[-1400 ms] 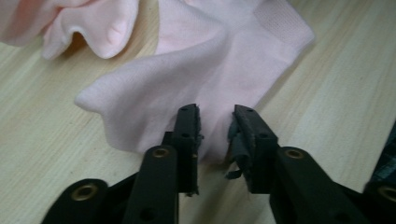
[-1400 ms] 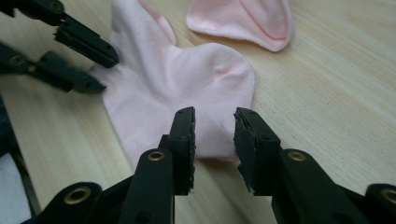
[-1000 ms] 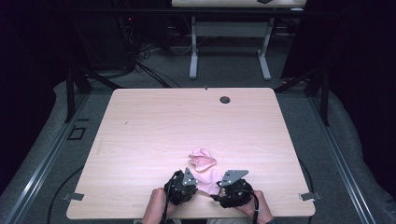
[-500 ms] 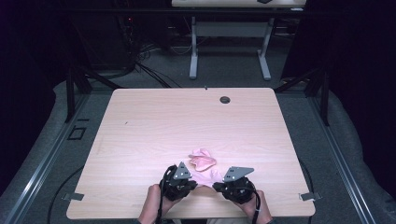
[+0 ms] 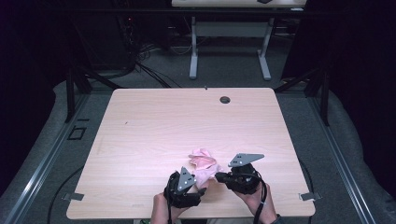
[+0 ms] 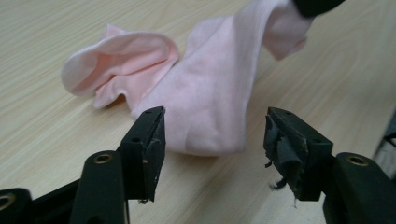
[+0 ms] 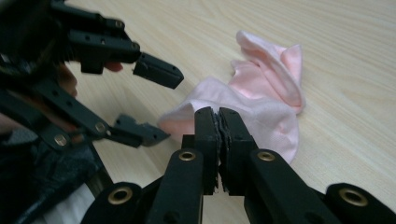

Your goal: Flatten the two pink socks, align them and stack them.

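Sock (image 5: 203,163) lengthwise toward right claw (image 5: 217,177)

This looks like a lab or recording studio set up for handling trials. A pale wood-grain counter (image 5: 154,126) stands alone on grey carpet (image 5: 56,144), ringed by black curtains (image 5: 359,70), with loose cables (image 5: 140,58) and a second desk's white legs (image 5: 193,51) behind.

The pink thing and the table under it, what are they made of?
The pink thing looks like a sock of soft knitted cloth, maybe cotton: matte, slightly fuzzy, and it folds and droops where the right gripper pinches it. The table has a pale wood-grain top with fine streaks and a smooth, faintly shiny finish; it could be a printed laminate and not solid wood.
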The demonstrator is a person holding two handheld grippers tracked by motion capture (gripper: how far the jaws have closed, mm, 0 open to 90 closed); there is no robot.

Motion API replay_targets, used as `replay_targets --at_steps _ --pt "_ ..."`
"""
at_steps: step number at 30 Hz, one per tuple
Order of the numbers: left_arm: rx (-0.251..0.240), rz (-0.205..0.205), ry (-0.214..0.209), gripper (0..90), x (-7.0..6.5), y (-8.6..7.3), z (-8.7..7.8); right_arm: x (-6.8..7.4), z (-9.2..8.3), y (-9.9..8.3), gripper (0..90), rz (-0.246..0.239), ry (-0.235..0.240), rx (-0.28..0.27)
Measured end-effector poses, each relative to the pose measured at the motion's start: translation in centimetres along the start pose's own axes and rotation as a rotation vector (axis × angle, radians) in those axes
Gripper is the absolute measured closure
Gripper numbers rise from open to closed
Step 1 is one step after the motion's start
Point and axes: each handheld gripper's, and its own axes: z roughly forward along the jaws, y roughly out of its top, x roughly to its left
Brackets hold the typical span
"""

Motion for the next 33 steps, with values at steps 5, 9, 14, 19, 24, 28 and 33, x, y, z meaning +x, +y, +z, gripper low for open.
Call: replay_targets --at_steps 5,9,14,19,24,28,33 --pt "0.03 -0.042 0.056 40.7 0.1 -0.6 1.1 0.1 -0.6 0.4 87.3 0.009 0.01 -0.02" --pt "0.032 -0.065 0.048 48.7 0.3 -0.8 1.9 0.1 -0.7 0.3 87.3 0.018 0.015 -0.025" --pt "0.001 -0.107 0.005 66.5 1.2 -0.7 2.4 -0.1 -0.7 0.1 87.3 0.021 0.02 -0.026" --pt "-0.012 -0.117 -0.008 86.7 2.3 -0.5 2.0 -0.3 -1.0 -0.1 87.3 0.027 0.032 -0.04" --pt "-0.004 -0.072 -0.012 89.4 2.7 0.1 1.0 -0.4 -1.4 -0.2 87.3 0.027 0.051 -0.048" --pt "0.044 -0.039 -0.046 89.7 3.1 0.6 -0.5 -0.5 -1.8 -0.4 87.3 0.037 0.067 -0.047" --pt "0.163 0.029 -0.135 89.7 3.2 1.8 -3.9 -0.3 -2.7 -0.7 87.2 0.058 0.119 -0.029"
